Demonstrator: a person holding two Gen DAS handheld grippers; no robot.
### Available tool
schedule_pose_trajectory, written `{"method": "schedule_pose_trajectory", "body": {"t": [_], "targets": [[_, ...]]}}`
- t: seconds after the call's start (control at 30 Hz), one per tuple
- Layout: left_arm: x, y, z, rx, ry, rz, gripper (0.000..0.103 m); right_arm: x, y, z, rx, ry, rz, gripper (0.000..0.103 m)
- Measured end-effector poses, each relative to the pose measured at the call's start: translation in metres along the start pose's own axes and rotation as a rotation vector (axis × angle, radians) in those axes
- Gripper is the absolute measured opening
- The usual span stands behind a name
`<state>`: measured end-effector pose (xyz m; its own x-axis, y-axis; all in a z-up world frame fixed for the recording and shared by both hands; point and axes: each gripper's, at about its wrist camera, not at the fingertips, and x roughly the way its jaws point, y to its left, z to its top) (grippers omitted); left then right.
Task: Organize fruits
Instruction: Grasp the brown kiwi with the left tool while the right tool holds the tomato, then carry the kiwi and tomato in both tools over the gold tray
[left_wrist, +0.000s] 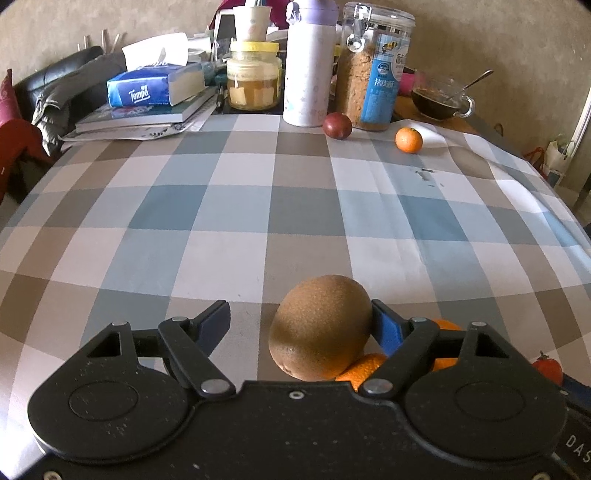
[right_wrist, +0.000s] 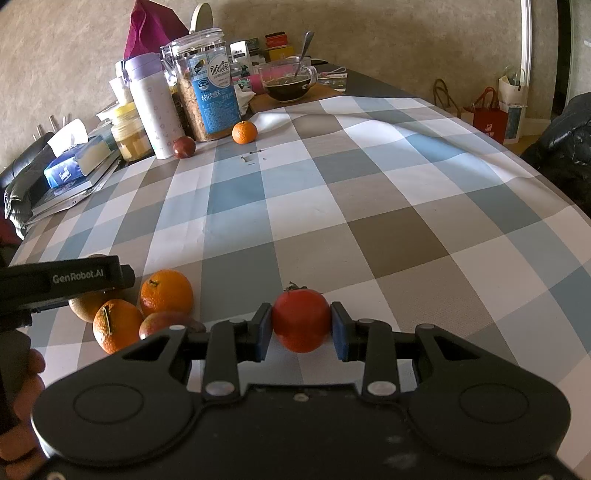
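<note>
On the tablecloth (right_wrist: 369, 206), the tomato (right_wrist: 301, 319) lies right of the near fruit cluster (right_wrist: 147, 310); a passion fruit (right_wrist: 184, 147) and small orange (right_wrist: 244, 132) sit far behind, beside the cereal jar (right_wrist: 207, 85)

Fruit on the checked cloth:
- oranges, 3 (right_wrist: 166, 292) (right_wrist: 117, 325) (right_wrist: 244, 132)
- kiwi, 1 (left_wrist: 320, 327)
- tomato, 1 (right_wrist: 300, 319)
- dark red passion fruits, 2 (right_wrist: 184, 147) (right_wrist: 162, 322)
</note>
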<state>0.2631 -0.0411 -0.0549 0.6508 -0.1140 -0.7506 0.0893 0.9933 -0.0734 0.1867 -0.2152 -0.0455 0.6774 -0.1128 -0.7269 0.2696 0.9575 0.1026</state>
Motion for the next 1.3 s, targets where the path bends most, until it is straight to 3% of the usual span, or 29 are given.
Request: {"method": "schedule_pose_trajectory", "body": {"t": [0.1,0.2,0.33,0.53,0.93,1.3], "targets": [[0.003,-0.001,0.0,0.009,0.022,-0.018,0.075,0.0,0.0,0.0,0.0,0.0,0.0,0.035],[-0.001,-0.006,-0.001,0.037,0.014,-0.056,0.06,0.0,0.0,0.0,0.0,0.0,0.0,0.035],[-0.003,-0.009,-0.003,0.056,-0.009,0.003,0.059,0.0,0.0,0.0,0.0,0.0,0.0,0.035],[-0.011,0.011,0.002,-0.055,-0.049,-0.017,0.059,-0.003,0.001,0.0,-0.002,-0.015,0.02,0.035],[-0.016,0.021,0.001,-0.089,-0.096,0.055,0.059,-0.03,0.005,-0.002,-0.031,-0.194,0.056,0.035],[-0.022,0.023,0.001,-0.096,-0.144,0.08,0.059,-0.024,0.004,0.0,-0.021,-0.177,0.052,0.035]]}}
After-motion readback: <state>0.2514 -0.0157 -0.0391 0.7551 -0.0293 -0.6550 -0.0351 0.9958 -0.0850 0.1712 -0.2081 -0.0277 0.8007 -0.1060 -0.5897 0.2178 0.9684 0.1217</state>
